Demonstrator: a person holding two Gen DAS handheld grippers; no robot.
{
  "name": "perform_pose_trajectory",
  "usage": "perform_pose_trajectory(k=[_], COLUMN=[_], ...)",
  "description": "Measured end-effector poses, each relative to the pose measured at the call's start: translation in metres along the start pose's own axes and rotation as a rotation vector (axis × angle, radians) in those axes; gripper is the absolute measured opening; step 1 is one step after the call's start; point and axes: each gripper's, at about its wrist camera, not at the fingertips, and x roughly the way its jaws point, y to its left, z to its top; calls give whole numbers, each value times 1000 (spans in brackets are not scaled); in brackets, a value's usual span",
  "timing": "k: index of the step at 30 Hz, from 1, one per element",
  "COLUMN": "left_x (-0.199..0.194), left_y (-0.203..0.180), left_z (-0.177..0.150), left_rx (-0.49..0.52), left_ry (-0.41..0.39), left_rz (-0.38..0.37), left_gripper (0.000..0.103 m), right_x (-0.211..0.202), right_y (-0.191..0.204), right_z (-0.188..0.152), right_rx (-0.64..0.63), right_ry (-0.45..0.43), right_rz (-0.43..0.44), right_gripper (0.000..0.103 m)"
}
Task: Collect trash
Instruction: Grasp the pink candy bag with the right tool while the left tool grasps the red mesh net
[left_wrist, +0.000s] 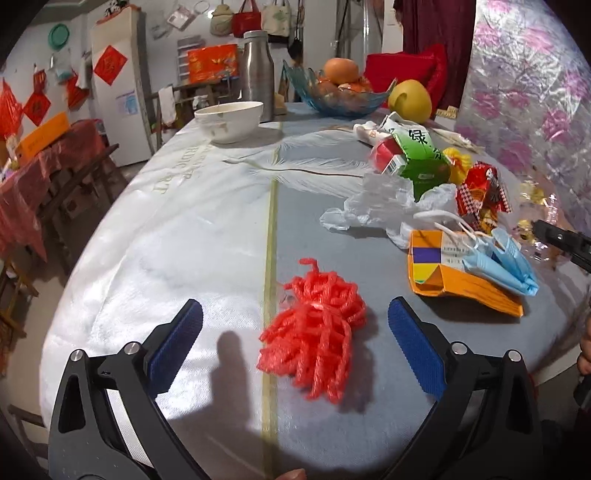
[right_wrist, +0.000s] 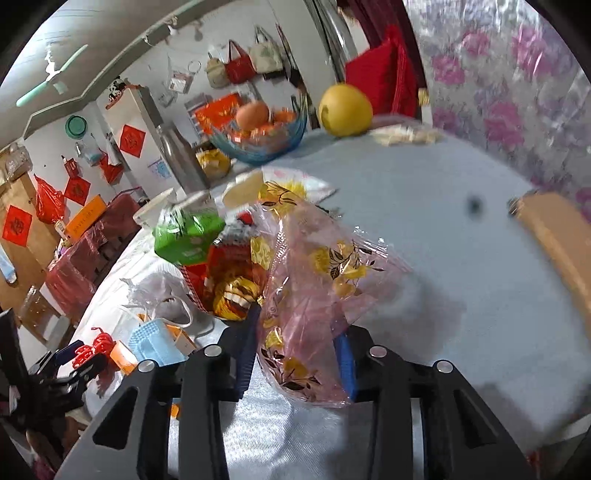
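Note:
A red foam fruit net (left_wrist: 314, 332) lies on the table between the fingers of my left gripper (left_wrist: 294, 310), which is open; its blue pads stand clear of the net on both sides. My right gripper (right_wrist: 299, 343) is shut on a crumpled pink see-through plastic bag (right_wrist: 317, 280) with a gold flower print, which fills the gap between its pads. More trash sits in a pile on the right: an orange carton (left_wrist: 443, 280), blue face masks (left_wrist: 506, 262), clear plastic film (left_wrist: 376, 206), a green carton (left_wrist: 421, 162) and a red wrapper (left_wrist: 480, 192).
At the far end of the table (left_wrist: 184, 221) stand a white bowl (left_wrist: 231, 120), a steel flask (left_wrist: 256, 70), a blue glass fruit bowl (left_wrist: 336, 92) and a yellow pomelo (left_wrist: 410, 99). A flowered sheet (left_wrist: 535, 92) hangs on the right. Chairs stand along the left edge.

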Motion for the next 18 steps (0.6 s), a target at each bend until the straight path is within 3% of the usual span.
perform_pose_trajectory(k=[6, 18], left_x=[2, 6], left_y=[-2, -7], left_z=[-2, -7], left_rx=[-4, 27], left_ry=[22, 33], left_rz=[-25, -9], left_gripper=[64, 60], right_x=[-15, -29], right_y=[-18, -38], right_z=[-1, -16], right_rx=[44, 83], right_ry=[-8, 3], right_rz=[8, 11], right_gripper=[37, 37])
